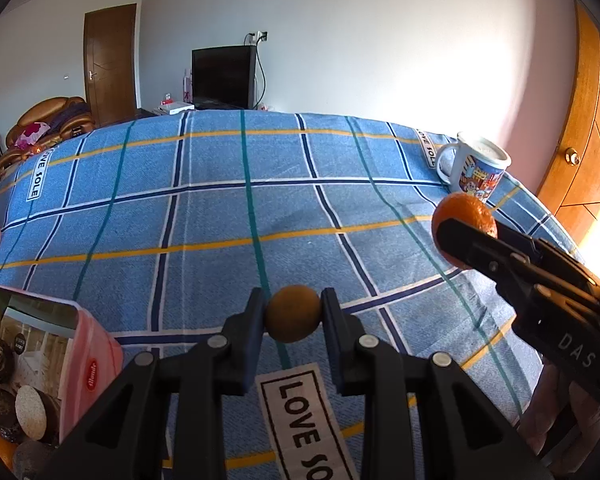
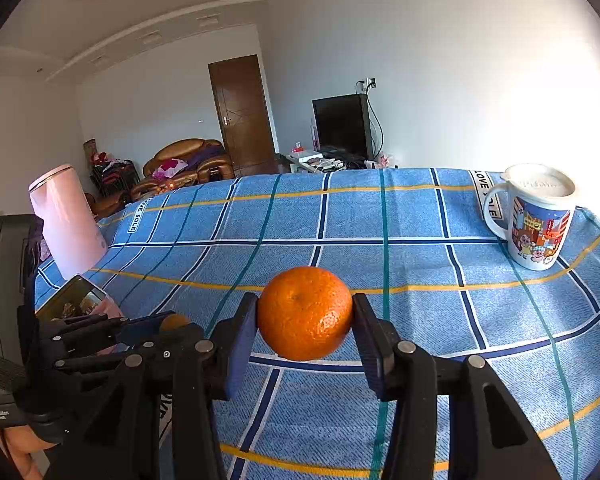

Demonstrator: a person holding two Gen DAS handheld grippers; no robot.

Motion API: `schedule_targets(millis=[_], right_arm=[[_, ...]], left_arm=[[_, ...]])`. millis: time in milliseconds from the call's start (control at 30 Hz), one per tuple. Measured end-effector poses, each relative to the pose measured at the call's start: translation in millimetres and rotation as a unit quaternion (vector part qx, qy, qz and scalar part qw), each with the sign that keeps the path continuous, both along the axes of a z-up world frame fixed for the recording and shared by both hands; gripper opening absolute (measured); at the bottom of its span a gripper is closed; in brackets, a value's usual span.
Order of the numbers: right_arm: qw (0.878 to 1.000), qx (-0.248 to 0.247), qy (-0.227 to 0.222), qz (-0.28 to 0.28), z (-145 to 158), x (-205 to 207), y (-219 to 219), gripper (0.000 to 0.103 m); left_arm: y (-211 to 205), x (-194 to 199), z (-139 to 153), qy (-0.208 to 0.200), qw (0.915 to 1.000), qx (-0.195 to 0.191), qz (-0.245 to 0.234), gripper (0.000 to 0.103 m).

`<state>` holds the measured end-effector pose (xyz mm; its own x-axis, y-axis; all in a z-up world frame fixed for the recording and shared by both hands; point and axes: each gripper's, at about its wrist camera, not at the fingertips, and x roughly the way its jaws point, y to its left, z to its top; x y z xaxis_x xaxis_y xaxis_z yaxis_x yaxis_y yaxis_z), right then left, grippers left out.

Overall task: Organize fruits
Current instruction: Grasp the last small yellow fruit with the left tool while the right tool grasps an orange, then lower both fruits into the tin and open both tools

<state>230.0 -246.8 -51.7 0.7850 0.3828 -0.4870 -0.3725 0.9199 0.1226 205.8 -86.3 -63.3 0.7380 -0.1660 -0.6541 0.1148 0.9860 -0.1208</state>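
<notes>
Two fruits are off the table at once, one per gripper. The left gripper [image 1: 293, 314] is clamped on a small brownish-yellow fruit [image 1: 293, 314], and the right gripper [image 2: 305, 314] is clamped on an orange [image 2: 305, 314], both held above the blue checked cloth [image 1: 220, 208]. Neither is yet set down anywhere, so I judge the sorting to be midway: picking is done for these two, placing remains. A pink box [image 1: 96, 364] at the left already holds dark round fruits and an orange-coloured one, so it is probably the destination. Its contents are cut off by the frame edge, and I cannot count them. A mug [image 2: 538, 220] stands well apart at the far right. What kind the small fruit is stays unclear.
</notes>
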Motion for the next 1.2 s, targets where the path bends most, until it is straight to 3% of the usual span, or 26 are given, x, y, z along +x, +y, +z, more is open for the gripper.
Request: schedule_targets(millis=[400, 900, 1200], right_arm=[[0.999, -0.01, -0.051, -0.006, 8, -19, 3, 0.049], [0.995, -0.017, -0.095, -0.007, 12, -41, 7, 0.049], [0.996, -0.003, -0.088, 0.011, 12, -52, 13, 0.049]], left_arm=[[3, -26, 14, -0.06, 0.9981, 0.013, 0.005, 0.029], [8, -45, 21, -0.103, 0.9944, 0.017, 0.012, 0.029], [18, -69, 24, -0.118, 0.9929, 0.016, 0.009, 0.029]])
